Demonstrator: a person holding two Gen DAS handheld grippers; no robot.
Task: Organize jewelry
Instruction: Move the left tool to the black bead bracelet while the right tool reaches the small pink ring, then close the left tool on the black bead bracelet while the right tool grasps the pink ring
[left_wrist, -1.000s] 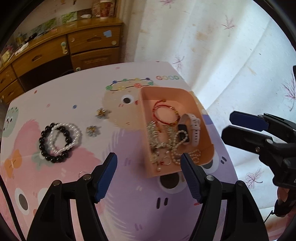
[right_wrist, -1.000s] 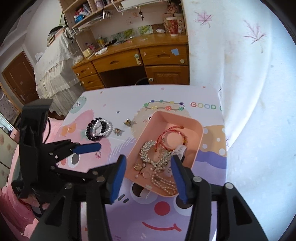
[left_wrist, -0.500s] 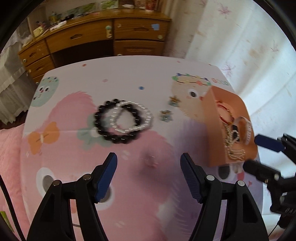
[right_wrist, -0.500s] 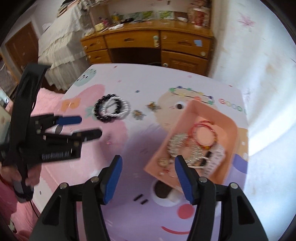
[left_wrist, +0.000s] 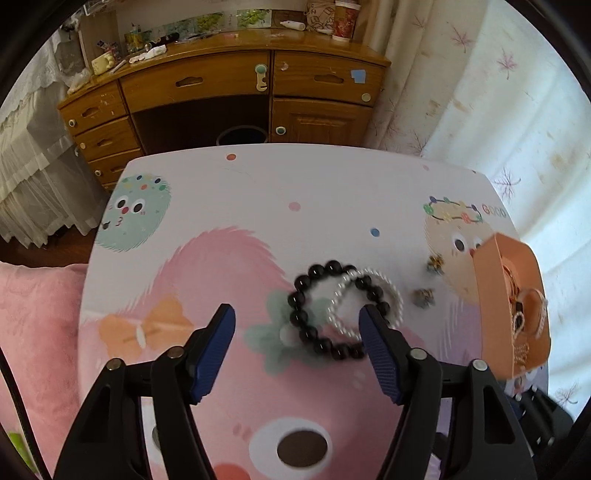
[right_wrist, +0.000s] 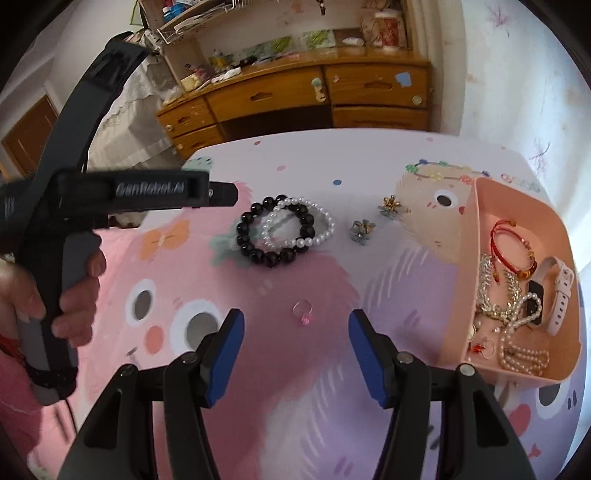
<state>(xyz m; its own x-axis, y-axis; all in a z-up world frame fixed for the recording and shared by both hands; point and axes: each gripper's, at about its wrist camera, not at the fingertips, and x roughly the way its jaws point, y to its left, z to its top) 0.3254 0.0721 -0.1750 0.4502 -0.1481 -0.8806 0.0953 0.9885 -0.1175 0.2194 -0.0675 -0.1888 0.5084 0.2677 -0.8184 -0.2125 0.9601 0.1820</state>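
Now my left gripper (left_wrist: 297, 332) had swung off the pink tray (right_wrist: 480, 236) to frame the black bracelet (left_wrist: 317, 314), jaws closing, nothing pinched; my right gripper (right_wrist: 295, 341), closing and empty, hung below the pink ring (right_wrist: 303, 313) at frame centre.

A wooden desk (left_wrist: 236, 85) with drawers and a dark kneehole fills the top of the frame, its top cluttered with small items too blurred to name. A wire shelf (right_wrist: 207, 18) hangs above it at upper centre. Pale curtains (left_wrist: 517, 110) with a leaf print glow with daylight on the right. White lace fabric (left_wrist: 33, 155), perhaps bedding, drapes at left, beside a brown door (right_wrist: 29, 129).
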